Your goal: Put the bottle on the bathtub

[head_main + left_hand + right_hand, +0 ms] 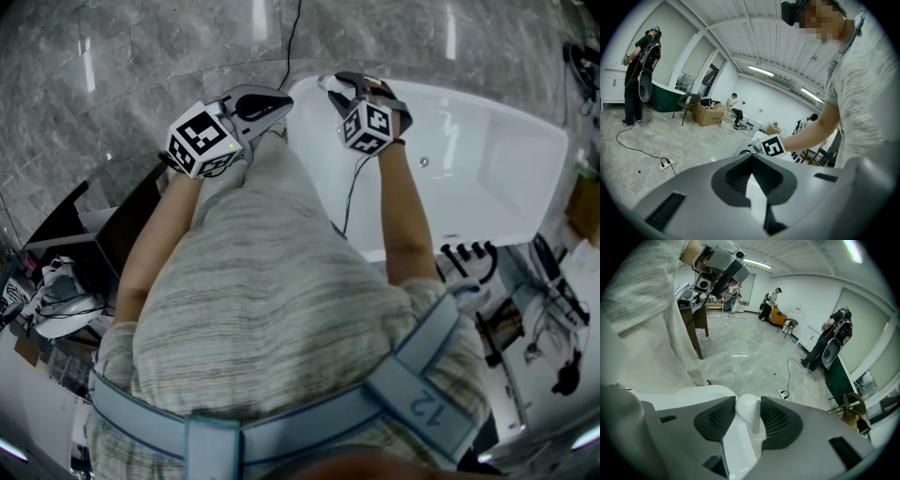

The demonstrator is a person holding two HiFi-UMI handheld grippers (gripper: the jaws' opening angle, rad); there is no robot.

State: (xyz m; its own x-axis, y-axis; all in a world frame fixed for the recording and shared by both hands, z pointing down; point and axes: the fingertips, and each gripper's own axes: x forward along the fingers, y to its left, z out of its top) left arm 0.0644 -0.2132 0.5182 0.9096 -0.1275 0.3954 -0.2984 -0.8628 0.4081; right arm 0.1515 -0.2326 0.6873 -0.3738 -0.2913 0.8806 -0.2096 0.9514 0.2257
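Observation:
In the right gripper view my right gripper (747, 405) is shut on a white, round-topped bottle (749, 414), with both ribbed pads pressed against its sides. The bottle hangs just over the white bathtub's rim (701, 392). The head view shows the right gripper (349, 86) at the near left corner of the white bathtub (497, 159); the bottle is hidden there. My left gripper (274, 106) is held up beside the tub's left end, shut with nothing in it. Seen in its own view, the left gripper (751, 158) has its jaws closed together, and the right gripper's marker cube (774, 146) lies beyond.
A dark desk (112, 225) stands at the left of the person. A black rack (469, 258) and other gear stand near the tub's front right. A cable and power strip (782, 392) lie on the grey floor. Other people (834, 341) stand farther off.

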